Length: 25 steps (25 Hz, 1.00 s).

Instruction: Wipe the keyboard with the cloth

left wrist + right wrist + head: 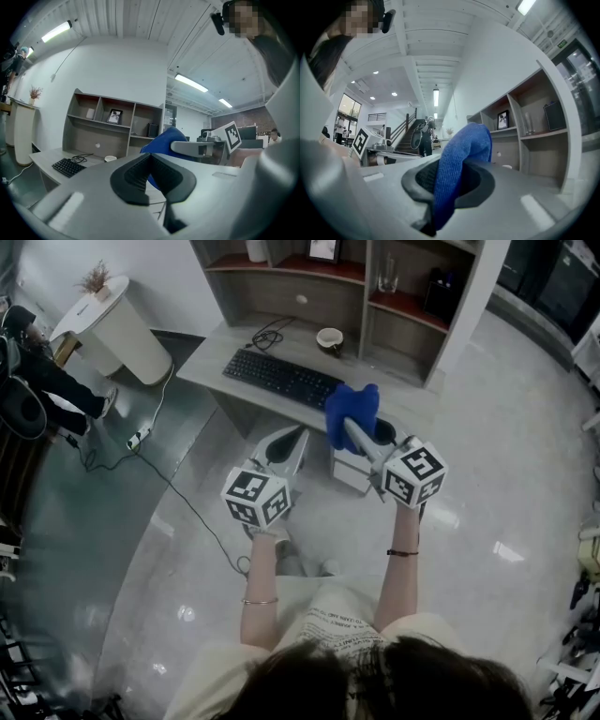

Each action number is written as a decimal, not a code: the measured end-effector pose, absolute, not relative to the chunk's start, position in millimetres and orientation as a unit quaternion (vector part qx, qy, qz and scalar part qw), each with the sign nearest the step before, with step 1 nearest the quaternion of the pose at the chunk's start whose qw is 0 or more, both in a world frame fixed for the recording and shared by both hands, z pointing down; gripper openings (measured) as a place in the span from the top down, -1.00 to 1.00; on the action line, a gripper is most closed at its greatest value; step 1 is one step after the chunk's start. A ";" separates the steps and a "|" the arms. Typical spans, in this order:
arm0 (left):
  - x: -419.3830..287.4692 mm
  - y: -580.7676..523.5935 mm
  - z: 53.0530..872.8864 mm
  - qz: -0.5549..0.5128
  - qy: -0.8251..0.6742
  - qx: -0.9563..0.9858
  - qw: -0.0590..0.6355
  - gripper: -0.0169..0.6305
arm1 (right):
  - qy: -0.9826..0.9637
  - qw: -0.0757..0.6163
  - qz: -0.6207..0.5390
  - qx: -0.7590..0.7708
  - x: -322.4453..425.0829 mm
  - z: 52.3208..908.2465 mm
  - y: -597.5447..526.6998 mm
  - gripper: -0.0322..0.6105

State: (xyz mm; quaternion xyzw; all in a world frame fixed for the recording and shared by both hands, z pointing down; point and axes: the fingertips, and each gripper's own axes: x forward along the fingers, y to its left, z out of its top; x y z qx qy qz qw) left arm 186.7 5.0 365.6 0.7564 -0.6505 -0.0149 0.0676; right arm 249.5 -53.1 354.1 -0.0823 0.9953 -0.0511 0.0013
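A black keyboard [281, 378] lies on the grey desk [220, 357] ahead of me; it also shows low at the left in the left gripper view, keyboard [68, 166]. My right gripper [353, 427] is shut on a blue cloth [352, 409] and holds it in the air just right of the keyboard's near end. In the right gripper view the cloth [461, 159] hangs folded over the closed jaws of the right gripper [454, 180]. My left gripper [296, 435] is shut and empty, below the desk's front edge. Its closed jaws, left gripper [151, 158], point toward the cloth [161, 139].
A white cup [330, 339] and a coiled cable [267, 334] sit behind the keyboard. A shelf unit [375, 296] rises at the desk's back. A white box [349, 470] stands under the desk, a power strip [138, 438] lies on the floor, and a white pedestal [117, 324] stands left.
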 end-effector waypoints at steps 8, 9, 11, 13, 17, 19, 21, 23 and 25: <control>162.7 -7.6 371.9 -0.013 -0.638 0.766 0.077 0.94 | 0.992 0.002 -0.065 -0.112 234.8 360.2 -71.2 0.72; 158.8 -9.4 372.7 -0.013 -0.636 0.768 0.078 0.94 | 0.991 0.001 -0.066 -0.115 231.9 361.2 -73.3 0.72; 150.3 -13.6 373.6 -0.012 -0.633 0.770 0.080 0.94 | 0.990 -0.001 -0.069 -0.121 225.4 363.2 -77.4 0.72; 142.4 -18.1 375.1 -0.011 -0.628 0.774 0.083 0.94 | 0.990 -0.004 -0.071 -0.126 219.1 365.3 -81.1 0.72; 127.8 -28.7 380.3 -0.008 -0.616 0.783 0.091 0.94 | 0.987 -0.008 -0.076 -0.138 206.4 370.8 -88.8 0.72; 121.4 -34.1 382.3 -0.006 -0.610 0.787 0.094 0.94 | 0.986 -0.011 -0.078 -0.144 200.2 372.9 -92.3 0.72; 115.6 -39.2 385.0 -0.004 -0.603 0.791 0.098 0.94 | 0.985 -0.012 -0.079 -0.150 194.3 374.7 -95.4 0.72; 110.9 -43.6 387.6 -0.004 -0.596 0.796 0.101 0.94 | 0.985 -0.014 -0.080 -0.155 189.0 376.7 -97.8 0.72; 107.4 -47.2 389.5 -0.003 -0.590 0.801 0.102 0.94 | 0.984 -0.015 -0.081 -0.160 184.6 378.5 -99.0 0.72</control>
